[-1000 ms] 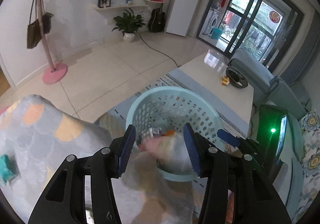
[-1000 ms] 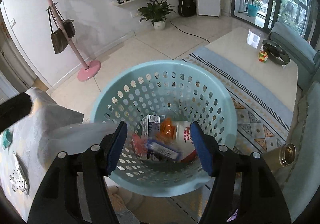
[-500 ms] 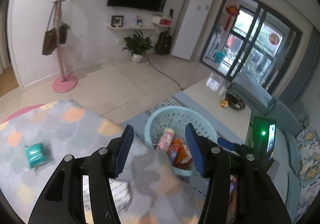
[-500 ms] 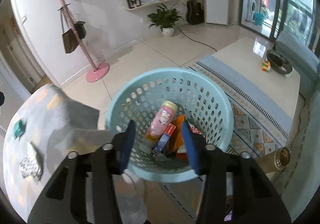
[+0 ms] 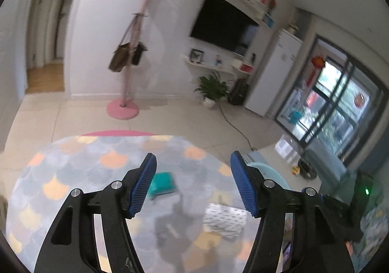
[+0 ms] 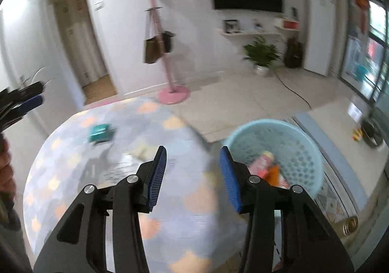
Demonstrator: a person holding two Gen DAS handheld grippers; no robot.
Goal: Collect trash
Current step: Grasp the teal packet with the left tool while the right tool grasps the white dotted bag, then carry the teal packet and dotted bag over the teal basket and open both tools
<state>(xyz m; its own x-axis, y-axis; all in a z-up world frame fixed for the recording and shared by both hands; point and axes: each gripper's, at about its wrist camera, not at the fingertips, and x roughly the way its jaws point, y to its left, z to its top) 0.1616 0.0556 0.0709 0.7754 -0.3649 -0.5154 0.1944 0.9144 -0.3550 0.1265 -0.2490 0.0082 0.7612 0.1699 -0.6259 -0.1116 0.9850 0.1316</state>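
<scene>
Both left gripper [image 5: 193, 184] and right gripper [image 6: 192, 177] wide open, empty; next, centre fingers over teal packet [image 5: 162, 184] on table [image 5: 80, 166], close squarely, carry to basket [image 6: 301, 134].

No readable text, labels or numbers; both views motion-blurred, packaging print illegible

Motion blur smears both views. Teal packet [image 5: 162, 184] on the table [image 5: 73, 175]: label unreadable. Spotted white wrapper [image 5: 225, 219] partly behind the left tongs [image 5: 193, 186]. Basket [image 6: 291, 131] near rim hidden by the right tongs [image 6: 193, 177]; its contents too blurred to identify. Left view shows only a sliver of the basket.
</scene>
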